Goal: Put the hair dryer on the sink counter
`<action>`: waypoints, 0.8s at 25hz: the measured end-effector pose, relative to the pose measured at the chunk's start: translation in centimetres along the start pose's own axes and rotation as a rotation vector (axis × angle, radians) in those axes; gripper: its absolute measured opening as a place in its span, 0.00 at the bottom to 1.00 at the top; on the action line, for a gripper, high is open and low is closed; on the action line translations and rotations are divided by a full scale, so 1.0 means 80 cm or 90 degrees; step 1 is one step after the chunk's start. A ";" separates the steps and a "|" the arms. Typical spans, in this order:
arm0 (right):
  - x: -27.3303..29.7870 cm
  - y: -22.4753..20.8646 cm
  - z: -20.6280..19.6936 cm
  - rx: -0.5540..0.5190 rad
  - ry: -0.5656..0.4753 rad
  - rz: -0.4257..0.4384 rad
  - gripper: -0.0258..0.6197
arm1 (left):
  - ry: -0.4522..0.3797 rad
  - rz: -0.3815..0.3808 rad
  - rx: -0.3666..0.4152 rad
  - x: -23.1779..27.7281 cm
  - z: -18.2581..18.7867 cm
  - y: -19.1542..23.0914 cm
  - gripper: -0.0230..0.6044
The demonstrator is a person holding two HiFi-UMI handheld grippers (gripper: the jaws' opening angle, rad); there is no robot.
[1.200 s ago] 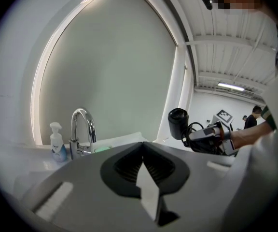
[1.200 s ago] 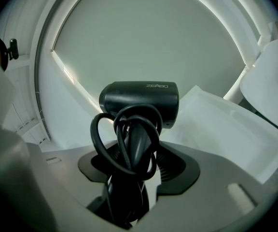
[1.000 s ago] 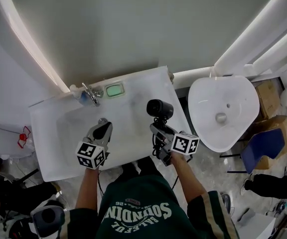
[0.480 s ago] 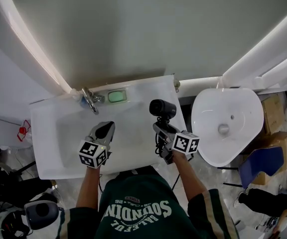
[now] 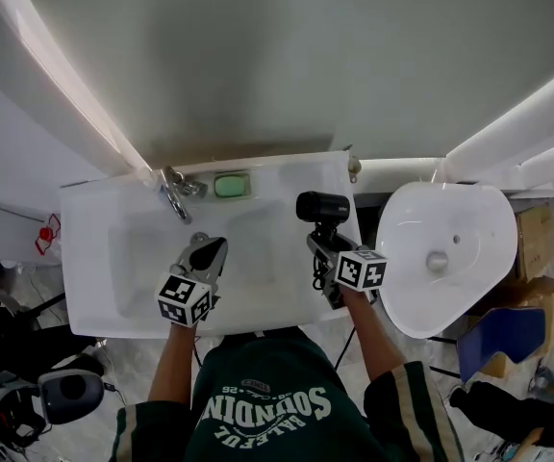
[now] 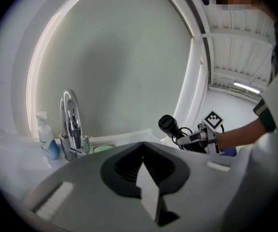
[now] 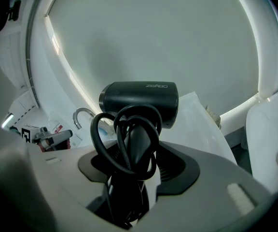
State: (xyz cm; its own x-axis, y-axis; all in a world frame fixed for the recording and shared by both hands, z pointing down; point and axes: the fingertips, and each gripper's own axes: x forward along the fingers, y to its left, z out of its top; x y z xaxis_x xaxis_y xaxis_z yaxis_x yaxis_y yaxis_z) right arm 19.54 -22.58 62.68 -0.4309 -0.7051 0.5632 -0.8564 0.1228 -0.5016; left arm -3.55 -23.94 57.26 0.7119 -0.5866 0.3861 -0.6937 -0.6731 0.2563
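Black hair dryer [image 5: 321, 207] clenched in the right gripper [image 5: 323, 245] above the sink counter [image 5: 89, 219], near its right edge.

Its handle, wound with the cord [image 7: 111, 139], sits between the jaws, with the barrel crosswise above them; contact with the counter cannot be judged. The left gripper [image 5: 206, 251] hangs over the basin with its jaws pressed together on nothing. A faucet [image 5: 174, 193] and a green soap dish [image 5: 231, 185] line the counter's rear edge.
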 end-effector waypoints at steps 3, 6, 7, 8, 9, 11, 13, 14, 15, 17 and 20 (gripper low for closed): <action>0.016 -0.015 0.008 -0.017 0.019 -0.007 0.40 | 0.003 0.014 -0.004 0.001 -0.002 0.003 0.12; 0.034 -0.028 0.013 -0.031 0.042 -0.014 0.40 | 0.005 0.029 -0.012 0.000 -0.003 0.006 0.12; 0.041 -0.033 0.014 -0.036 0.050 -0.015 0.40 | 0.005 0.035 -0.015 0.000 -0.004 0.007 0.12; 0.048 -0.038 0.016 -0.040 0.058 -0.016 0.40 | 0.006 0.041 -0.018 0.000 -0.005 0.009 0.12; 0.054 -0.044 0.017 -0.045 0.065 -0.019 0.40 | 0.006 0.047 -0.020 0.000 -0.006 0.010 0.12; 0.068 -0.057 0.018 -0.056 0.080 -0.030 0.40 | 0.006 0.057 -0.027 -0.001 -0.007 0.014 0.12; 0.084 -0.069 0.018 -0.064 0.097 -0.042 0.40 | 0.006 0.067 -0.036 -0.001 -0.008 0.019 0.12; 0.091 -0.075 0.018 -0.068 0.105 -0.050 0.40 | 0.006 0.071 -0.040 -0.002 -0.009 0.022 0.12; 0.098 -0.081 0.018 -0.074 0.113 -0.061 0.40 | 0.006 0.075 -0.043 -0.002 -0.010 0.024 0.12; 0.110 -0.093 0.016 -0.085 0.129 -0.085 0.40 | 0.009 0.080 -0.047 -0.003 -0.012 0.027 0.12; 0.128 -0.110 0.011 -0.103 0.153 -0.118 0.40 | 0.019 0.084 -0.052 -0.002 -0.020 0.034 0.12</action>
State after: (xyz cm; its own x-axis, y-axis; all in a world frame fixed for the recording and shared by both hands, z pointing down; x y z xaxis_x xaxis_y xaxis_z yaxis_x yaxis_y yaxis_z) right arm 22.93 -31.52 72.32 -0.3017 -0.5438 0.7831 -0.9522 0.1307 -0.2761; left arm -5.71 -24.99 59.29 0.6119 -0.6529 0.4465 -0.7879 -0.5522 0.2724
